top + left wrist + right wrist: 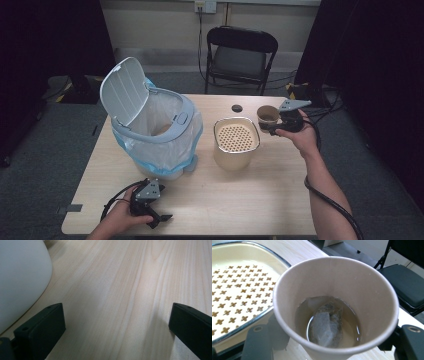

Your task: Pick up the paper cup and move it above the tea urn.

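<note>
My right gripper [274,128] is shut on a brown paper cup [267,116], held just right of a cream square container [236,143] topped by a perforated strainer lid [234,295]. In the right gripper view the cup [372,297] holds a wet tea bag [325,325] lying in a little pale liquid. My left gripper [161,218] rests low near the table's front left edge, open, with bare wood between its jaws. A white bin [150,125] lined with a clear bag stands at the left, its lid [122,90] raised. The bin's white side [20,277] fills the left of the left gripper view.
A small dark round object [236,108] lies on the wooden table [240,200] behind the container. A black folding chair [240,57] stands beyond the far edge. Cables trail from both grippers.
</note>
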